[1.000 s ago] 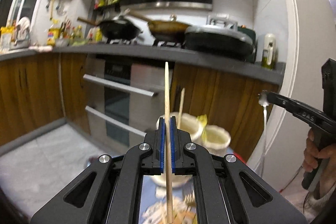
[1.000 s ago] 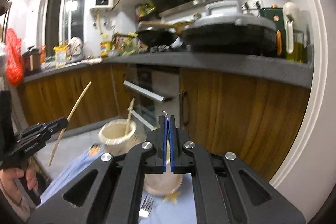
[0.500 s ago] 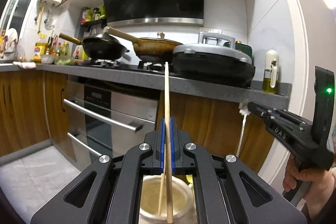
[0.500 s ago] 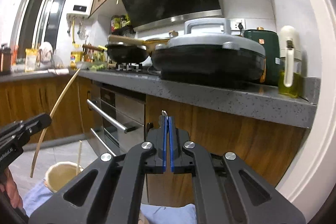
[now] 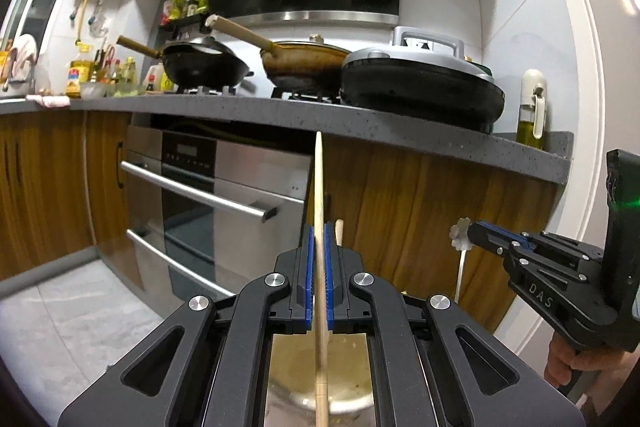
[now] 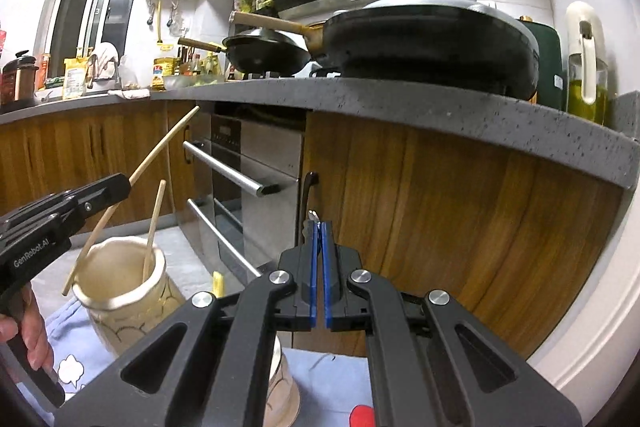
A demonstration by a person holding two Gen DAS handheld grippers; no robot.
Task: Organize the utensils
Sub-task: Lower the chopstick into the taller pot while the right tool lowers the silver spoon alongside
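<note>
Two hand-held grippers, both clenched on utensils. Left hand-held gripper (image 5: 319, 259) clamps a wooden chopstick (image 5: 319, 187) near its middle, stick upright, lower end hanging over the mouth of a cream jar (image 6: 120, 291) directly below the jaws. A second chopstick (image 6: 154, 227) already leans in that jar. Right hand-held gripper (image 6: 319, 259) pinches the top of a thin metal utensil (image 5: 460, 267), which hangs down from the tips; its working end is out of view, so type unclear. A second cream jar (image 6: 286, 383) sits under and just ahead of the right jaws. My read of the step: drop each utensil into its jar. Keep the chopstick vertical, centre the tip inside the rim, lower until well inside, then release. The jar looks tippable, so avoid knocking the rim or the leaning stick.
</note>
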